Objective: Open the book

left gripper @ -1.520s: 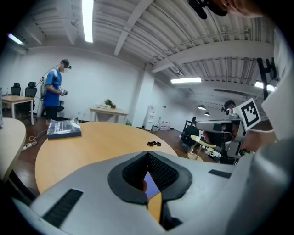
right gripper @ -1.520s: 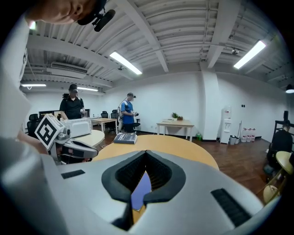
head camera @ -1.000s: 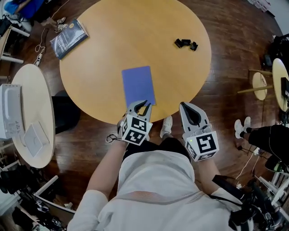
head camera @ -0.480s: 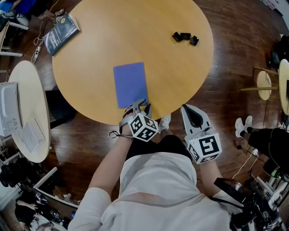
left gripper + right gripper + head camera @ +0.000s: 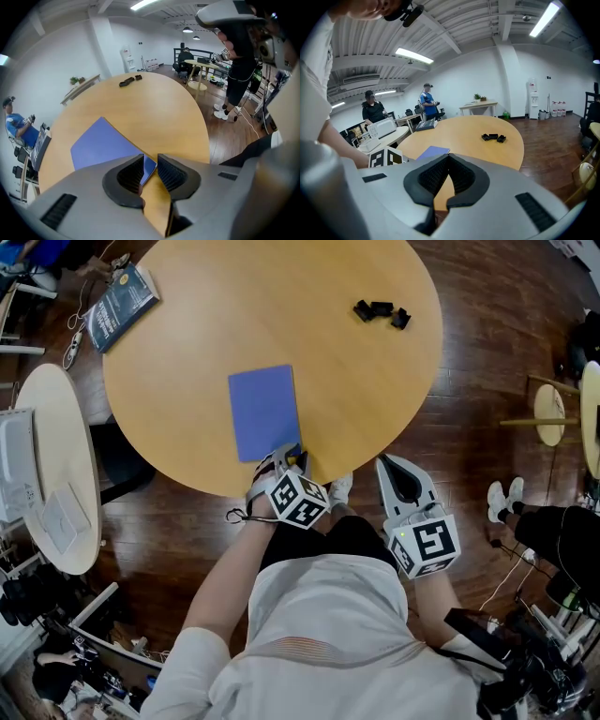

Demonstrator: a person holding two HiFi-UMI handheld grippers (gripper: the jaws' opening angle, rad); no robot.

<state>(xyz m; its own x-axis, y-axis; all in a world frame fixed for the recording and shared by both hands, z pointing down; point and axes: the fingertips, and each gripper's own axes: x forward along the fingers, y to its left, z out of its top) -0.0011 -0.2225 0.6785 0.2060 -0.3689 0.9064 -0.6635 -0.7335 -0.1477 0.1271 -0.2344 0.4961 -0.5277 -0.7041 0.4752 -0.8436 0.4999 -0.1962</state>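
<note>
A thin blue book (image 5: 264, 412) lies closed and flat on the round wooden table (image 5: 356, 381), near its front edge. My left gripper (image 5: 289, 456) is rolled sideways at the book's near right corner. In the left gripper view that corner (image 5: 149, 167) shows in the narrow gap of my left gripper (image 5: 150, 165), whose jaws stand slightly apart, open. My right gripper (image 5: 392, 465) hangs off the table's front edge, shut and empty. From the right gripper view the book (image 5: 432, 151) appears just beyond my right gripper (image 5: 449, 160).
Small black parts (image 5: 380, 311) lie at the table's far right. A dark book (image 5: 117, 306) overhangs the far left rim. A side table (image 5: 70, 427) with white devices stands left; a small round stool (image 5: 553, 413) stands right. People stand in the background.
My left gripper has rolled and pushed forward onto the book's near right corner while its jaws narrowed from wide open. The right gripper has stayed put.
</note>
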